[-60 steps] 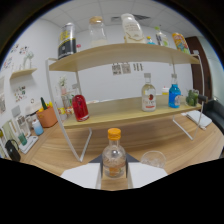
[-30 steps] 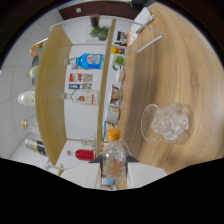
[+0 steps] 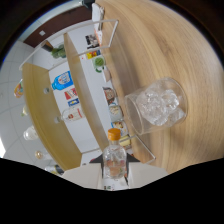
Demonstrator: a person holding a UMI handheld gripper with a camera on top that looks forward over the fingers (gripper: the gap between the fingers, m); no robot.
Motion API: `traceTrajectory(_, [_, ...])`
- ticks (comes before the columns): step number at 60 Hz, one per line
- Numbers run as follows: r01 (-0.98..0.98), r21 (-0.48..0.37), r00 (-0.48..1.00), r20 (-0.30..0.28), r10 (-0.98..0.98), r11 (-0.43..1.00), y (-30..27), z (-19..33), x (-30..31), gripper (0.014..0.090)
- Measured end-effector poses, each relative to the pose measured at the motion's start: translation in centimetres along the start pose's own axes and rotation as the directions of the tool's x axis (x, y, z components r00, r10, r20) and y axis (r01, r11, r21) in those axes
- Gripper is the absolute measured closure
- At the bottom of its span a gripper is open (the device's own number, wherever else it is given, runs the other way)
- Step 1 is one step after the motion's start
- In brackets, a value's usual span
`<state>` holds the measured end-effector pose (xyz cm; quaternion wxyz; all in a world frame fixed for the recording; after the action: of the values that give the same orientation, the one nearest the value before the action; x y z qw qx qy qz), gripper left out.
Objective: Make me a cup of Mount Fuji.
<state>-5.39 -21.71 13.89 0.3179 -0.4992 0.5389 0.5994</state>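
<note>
A small clear bottle (image 3: 114,159) with an orange cap (image 3: 115,134) stays between my fingers, and my gripper (image 3: 114,174) is shut on it. The whole view is rolled far over, so the bottle lies tilted with its cap pointing toward a clear glass (image 3: 156,106) filled with ice cubes. The glass stands on the wooden table (image 3: 170,45), just beyond the cap and a little to one side. The cap is still on the bottle. My fingertips are mostly hidden under the bottle.
A two-level wooden shelf (image 3: 80,85) with white frame stands on the table beyond the bottle, carrying several bottles, among them a blue one (image 3: 62,80) and a white-labelled one (image 3: 75,115). A white tiled wall (image 3: 20,125) lies behind it.
The view has kept rolling and moved closer to the ice-filled glass, which now looms larger just past the bottle's cap. The bottle stays in my grip.
</note>
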Motion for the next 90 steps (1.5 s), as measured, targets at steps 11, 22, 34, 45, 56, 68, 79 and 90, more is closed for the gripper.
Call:
traceTrajectory(11, [0.445, 0.034, 0.894, -0.072, -0.442, 0.895, 1.8, -0.9, -2.6, 0.0708])
traceTrajectory(22, [0.917, 0.052, 0.398, -0.134, -0.907, 0.395, 7.0, -0.9, -6.2, 0.0707])
traceTrajectory(34, [0.992, -0.111, -0.075, -0.194, -0.978, -0.054, 10.9, 2.0, 0.6, 0.0708])
traceTrajectory(45, [0.940, -0.302, -0.233, -0.216, -0.948, -0.162, 10.0, 4.0, 9.2, 0.0709])
traceTrajectory(56, [0.888, -0.412, -0.311, -0.205, -0.928, -0.206, 9.1, 4.7, 13.6, 0.0709])
traceTrajectory(68, [0.868, -0.462, -0.296, -0.187, -0.937, -0.182, 9.3, 4.7, 15.6, 0.0703])
traceTrajectory(79, [0.871, -0.462, -0.273, -0.175, -0.946, -0.166, 9.7, 3.9, 15.7, 0.0687])
traceTrajectory(90, [0.875, -0.452, -0.264, -0.148, -0.953, -0.172, 10.1, 3.0, 15.6, 0.0668])
